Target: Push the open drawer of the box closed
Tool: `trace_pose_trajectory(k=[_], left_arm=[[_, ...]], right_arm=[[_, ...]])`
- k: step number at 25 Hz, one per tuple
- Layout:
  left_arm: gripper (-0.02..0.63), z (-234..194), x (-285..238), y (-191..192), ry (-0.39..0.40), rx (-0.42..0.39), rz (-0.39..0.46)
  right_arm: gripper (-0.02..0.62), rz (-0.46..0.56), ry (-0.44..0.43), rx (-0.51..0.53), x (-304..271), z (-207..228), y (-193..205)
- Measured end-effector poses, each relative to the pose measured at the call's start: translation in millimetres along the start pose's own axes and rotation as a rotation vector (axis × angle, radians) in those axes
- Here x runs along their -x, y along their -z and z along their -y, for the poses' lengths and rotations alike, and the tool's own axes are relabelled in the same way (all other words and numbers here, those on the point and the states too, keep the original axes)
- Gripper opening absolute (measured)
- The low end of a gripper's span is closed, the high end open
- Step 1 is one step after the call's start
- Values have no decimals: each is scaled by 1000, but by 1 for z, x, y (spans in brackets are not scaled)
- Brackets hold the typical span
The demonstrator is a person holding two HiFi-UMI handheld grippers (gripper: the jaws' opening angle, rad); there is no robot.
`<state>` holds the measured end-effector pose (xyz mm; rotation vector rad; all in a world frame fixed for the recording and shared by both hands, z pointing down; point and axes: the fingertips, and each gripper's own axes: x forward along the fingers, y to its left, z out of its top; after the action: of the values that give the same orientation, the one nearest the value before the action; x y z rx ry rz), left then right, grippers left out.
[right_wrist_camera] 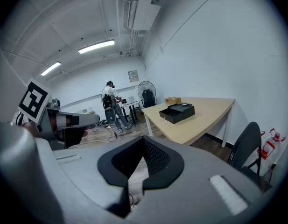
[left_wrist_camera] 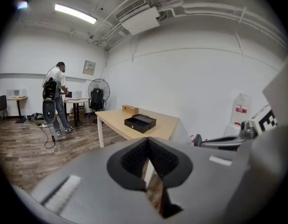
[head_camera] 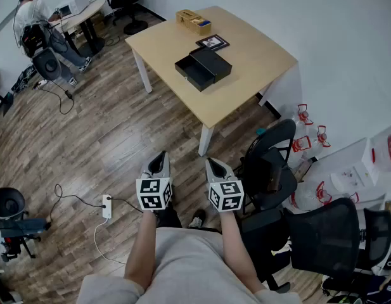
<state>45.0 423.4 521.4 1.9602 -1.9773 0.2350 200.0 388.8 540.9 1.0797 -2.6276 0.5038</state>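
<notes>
1. Right up close, the left gripper (head_camera: 158,162) and the right gripper (head_camera: 215,167) sit side by side over the wood floor. Both have their jaws pressed together with nothing in them.
2. An office chair (head_camera: 271,163) is just to their right.
3. Further out, the table (head_camera: 258,68) holds the black box (head_camera: 215,61). Its drawer (head_camera: 194,73) is pulled out, well apart from both grippers.
4. Way back, a person (head_camera: 40,18) stands at a desk.
</notes>
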Motion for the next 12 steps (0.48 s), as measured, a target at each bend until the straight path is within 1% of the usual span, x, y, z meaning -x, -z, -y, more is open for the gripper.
trace_pose_trajectory(k=[7, 9, 12], left_arm=[[52, -30, -38, -19, 23, -9, -2], [52, -41, -52, -25, 36, -12, -6], [52, -62, -76, -39, 49, 3, -5]], right_arm=[[2, 0, 14, -12, -45, 1, -13], [2, 13, 9, -19, -58, -1, -21], [2, 29, -6, -31, -76, -6, -36]])
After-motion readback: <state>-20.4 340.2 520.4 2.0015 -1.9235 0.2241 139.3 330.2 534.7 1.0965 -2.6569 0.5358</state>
